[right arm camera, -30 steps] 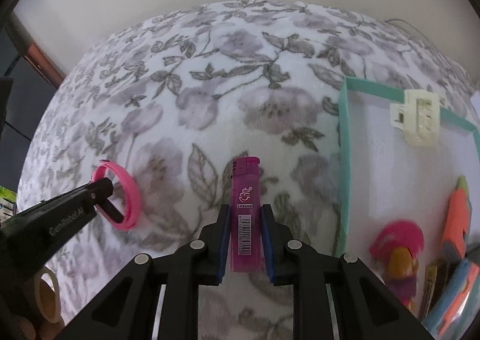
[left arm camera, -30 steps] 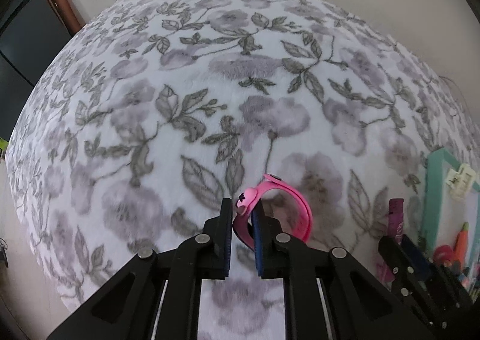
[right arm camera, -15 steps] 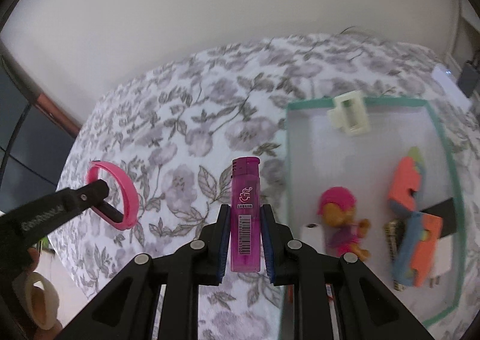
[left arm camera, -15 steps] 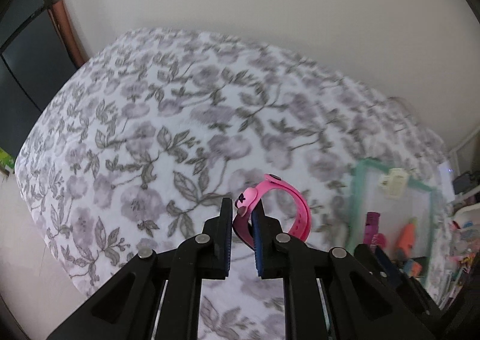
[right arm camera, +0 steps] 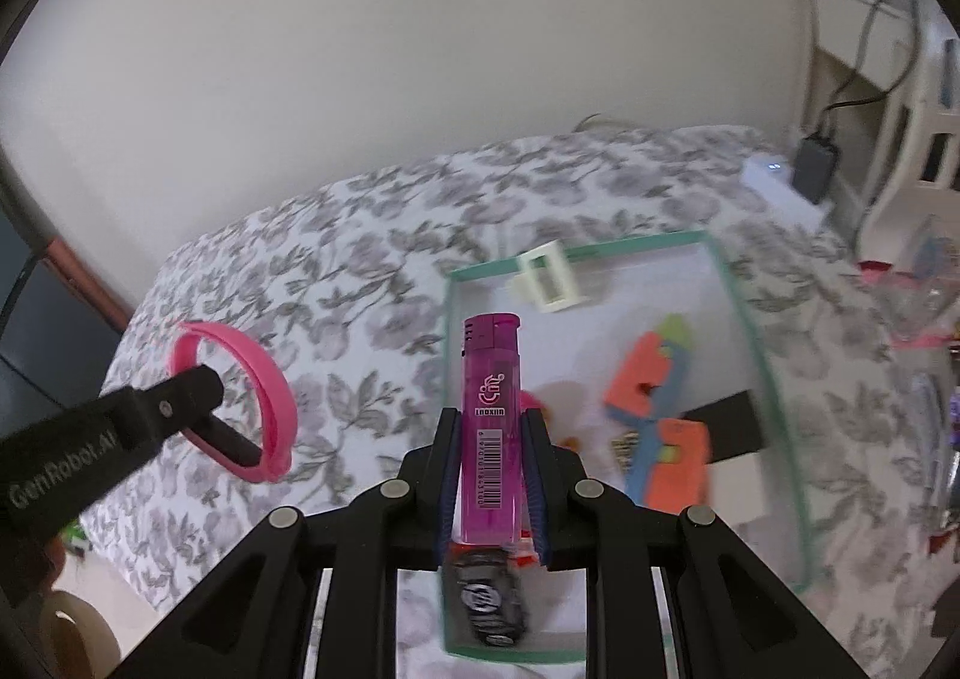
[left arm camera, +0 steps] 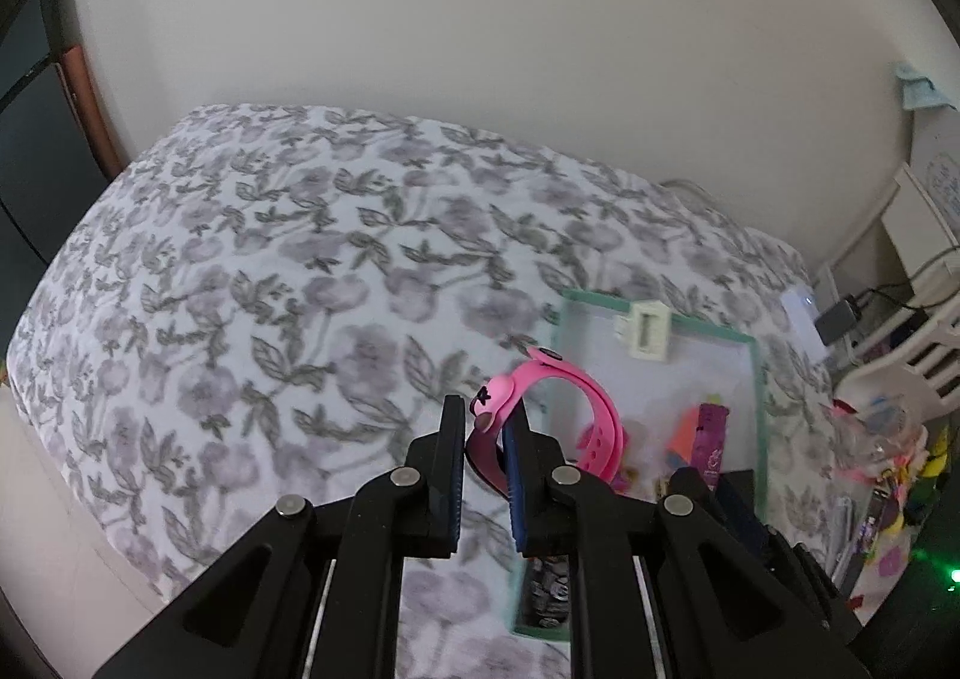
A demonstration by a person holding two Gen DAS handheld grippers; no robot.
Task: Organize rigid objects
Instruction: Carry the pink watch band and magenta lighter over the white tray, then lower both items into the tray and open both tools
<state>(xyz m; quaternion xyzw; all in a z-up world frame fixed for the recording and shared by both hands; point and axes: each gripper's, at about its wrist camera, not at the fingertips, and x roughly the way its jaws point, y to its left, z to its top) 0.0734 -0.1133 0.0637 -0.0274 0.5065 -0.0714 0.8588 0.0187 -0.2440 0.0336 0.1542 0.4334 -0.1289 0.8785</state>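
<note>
Right wrist view: the right tool [right arm camera: 491, 490], its jaws closed on a translucent magenta plastic lighter [right arm camera: 491, 427], holds it upright above the near end of a shallow white tray with a teal rim [right arm camera: 729, 283], apparently lining it up for a drop among the things already collected there: an orange-and-blue foam toy piece [right arm camera: 657, 427], a cream plastic clip [right arm camera: 549, 280] on the far rim and a dark barrel-shaped item [right arm camera: 489, 601] at the near edge. To its left, the left tool [left arm camera: 485, 490] is clamped on the buckle end of a bright pink silicone wristband [left arm camera: 576, 415], carried clear of the grey floral bedspread [left arm camera: 270, 283] and, in the left wrist view, just short of the tray's left rim. Compared with half a second ago, both tools have risen and swung toward the tray, which now sits larger and more central in each view; neither grip has changed.
</note>
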